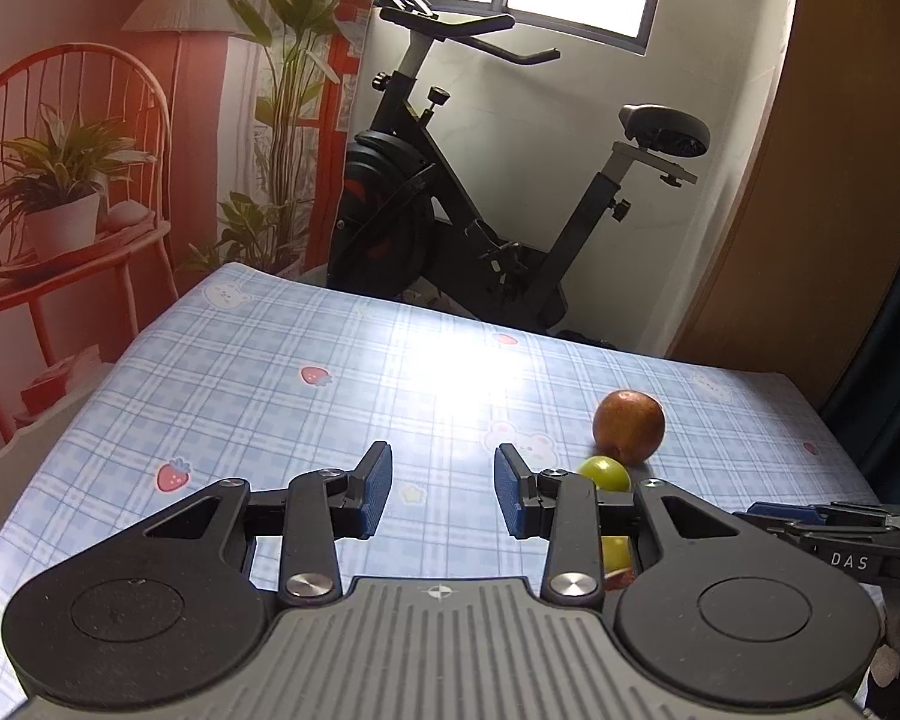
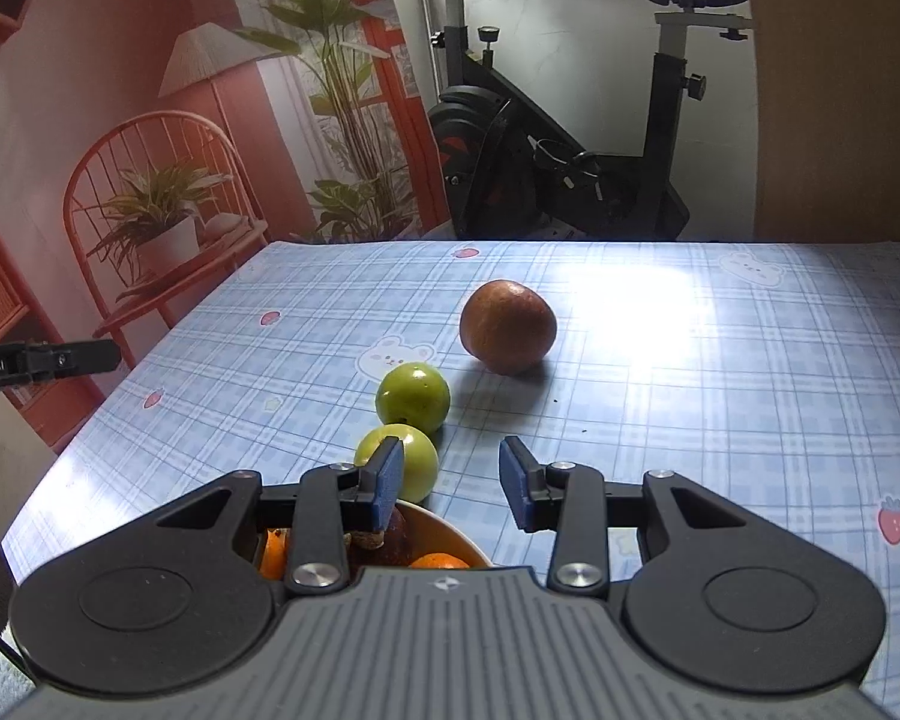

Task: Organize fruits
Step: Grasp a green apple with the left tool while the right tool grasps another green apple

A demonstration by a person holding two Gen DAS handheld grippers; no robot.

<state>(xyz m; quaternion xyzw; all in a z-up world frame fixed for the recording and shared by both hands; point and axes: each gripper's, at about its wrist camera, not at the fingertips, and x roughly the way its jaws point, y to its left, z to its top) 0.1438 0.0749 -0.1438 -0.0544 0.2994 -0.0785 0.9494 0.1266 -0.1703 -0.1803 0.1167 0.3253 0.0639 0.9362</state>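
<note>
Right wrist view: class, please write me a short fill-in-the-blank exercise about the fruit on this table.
1. Two fruits loose on the tablecloth are ____ in colour.
2. The brown fruit lies ____ from the camera than the green fruits.
3. The bowl holds ____ fruit.
4. Between the right gripper fingers there is ____.

Missing words: green; farther; orange; nothing

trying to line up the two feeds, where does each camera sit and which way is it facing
Left wrist: on the left gripper, angled down across the checked table; its open jaws and the right gripper's tip show.
Right wrist: on the right gripper, facing the fruit; its open jaws and the left gripper's tip show.
Shared: brown fruit, two green fruits, exercise bike.
</note>
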